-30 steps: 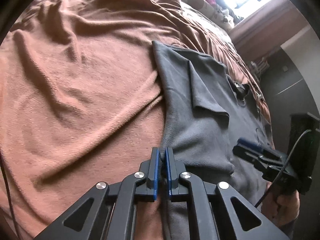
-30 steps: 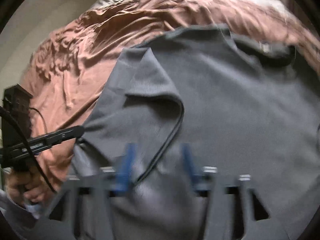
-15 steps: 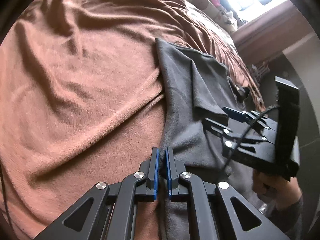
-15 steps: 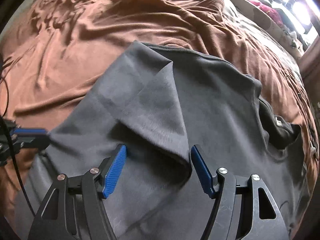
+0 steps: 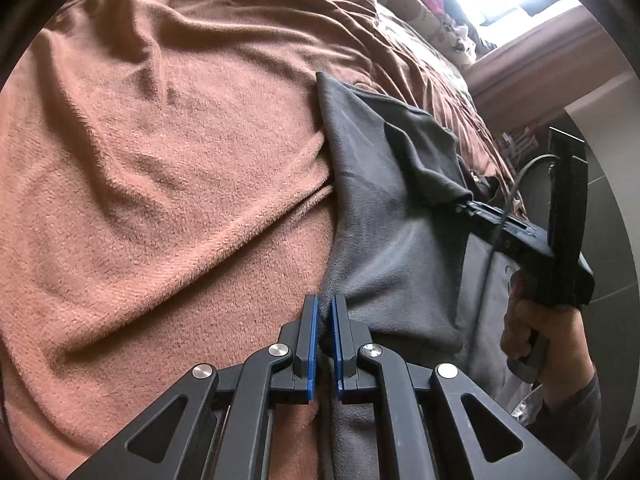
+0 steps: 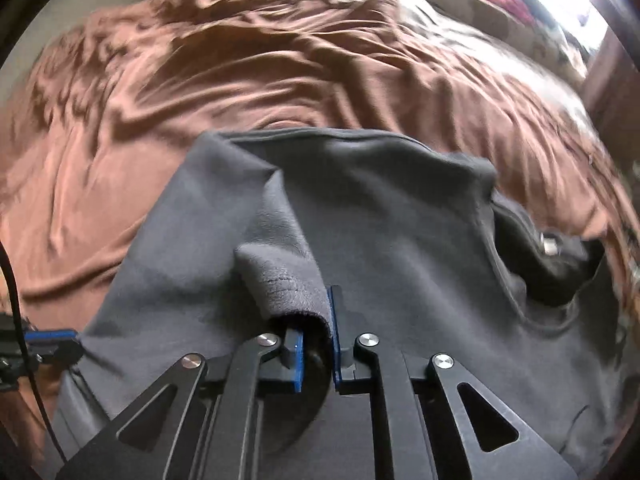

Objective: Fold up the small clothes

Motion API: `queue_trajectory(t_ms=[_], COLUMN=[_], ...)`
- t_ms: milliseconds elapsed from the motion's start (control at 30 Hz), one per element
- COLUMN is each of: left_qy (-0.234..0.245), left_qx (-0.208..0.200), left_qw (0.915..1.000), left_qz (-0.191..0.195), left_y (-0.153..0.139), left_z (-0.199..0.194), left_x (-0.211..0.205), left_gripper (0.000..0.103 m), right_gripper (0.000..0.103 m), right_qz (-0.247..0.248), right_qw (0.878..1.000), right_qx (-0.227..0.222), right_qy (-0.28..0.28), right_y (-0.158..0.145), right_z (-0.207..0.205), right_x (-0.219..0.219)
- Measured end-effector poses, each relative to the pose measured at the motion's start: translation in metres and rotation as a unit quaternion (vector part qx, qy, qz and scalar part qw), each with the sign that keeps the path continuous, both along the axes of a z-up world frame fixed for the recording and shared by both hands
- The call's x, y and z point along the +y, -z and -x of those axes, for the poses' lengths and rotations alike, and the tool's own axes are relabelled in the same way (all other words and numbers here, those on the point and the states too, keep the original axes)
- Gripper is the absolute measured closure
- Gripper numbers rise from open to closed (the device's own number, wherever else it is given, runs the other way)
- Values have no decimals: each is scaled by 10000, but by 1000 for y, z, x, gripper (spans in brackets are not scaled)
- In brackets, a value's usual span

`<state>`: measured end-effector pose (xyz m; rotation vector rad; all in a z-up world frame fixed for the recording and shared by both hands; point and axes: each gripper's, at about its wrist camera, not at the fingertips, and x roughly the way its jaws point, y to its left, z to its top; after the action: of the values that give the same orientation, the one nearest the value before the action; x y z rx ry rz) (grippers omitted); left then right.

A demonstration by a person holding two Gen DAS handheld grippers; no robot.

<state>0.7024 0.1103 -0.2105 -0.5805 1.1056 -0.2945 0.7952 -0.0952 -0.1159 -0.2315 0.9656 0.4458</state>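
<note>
The left gripper (image 5: pixel 325 312) is clamped tight on the near edge of the grey shirt (image 5: pixel 384 216), which lies spread on the brown blanket (image 5: pixel 160 168) covering the bed. The right gripper (image 6: pixel 318 328) is pinched shut on the shirt's folded-over sleeve (image 6: pixel 288 276). A moment ago its jaws stood wide apart around that sleeve; the left has not moved.

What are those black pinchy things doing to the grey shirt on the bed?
A person is folding a grey shirt that lies on a brown blanket. The left gripper is shut on the shirt's edge near the blanket. The right gripper is shut on the end of the sleeve, which is folded over the shirt's body. A hand holds the right gripper's handle.
</note>
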Motion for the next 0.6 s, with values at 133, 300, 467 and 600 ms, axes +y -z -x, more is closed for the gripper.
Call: queue_trajectory(t_ms=[133, 300, 467, 600], left_qy=[44, 38, 20, 7], left_qx=[-45, -44, -43, -41], left_qw=[10000, 10000, 9999, 9999], left_qz=[2, -23, -96, -110], left_y=[-2, -3, -4, -4], left_z=[0, 1, 1, -1], left_x=[-1, -2, -3, -5], left_gripper=[96, 96, 96, 96], right_gripper=[99, 98, 70, 53], right_qz=[-558, -1257, -1091, -1300], right_qw=[9977, 9840, 9842, 9798], right_qx=[242, 942, 655, 387], right_qy=[314, 846, 1230, 1468], right_y=[0, 4, -4, -14], right_z=[-4, -15, -20, -15], right_x=[-28, -59, -77, -94])
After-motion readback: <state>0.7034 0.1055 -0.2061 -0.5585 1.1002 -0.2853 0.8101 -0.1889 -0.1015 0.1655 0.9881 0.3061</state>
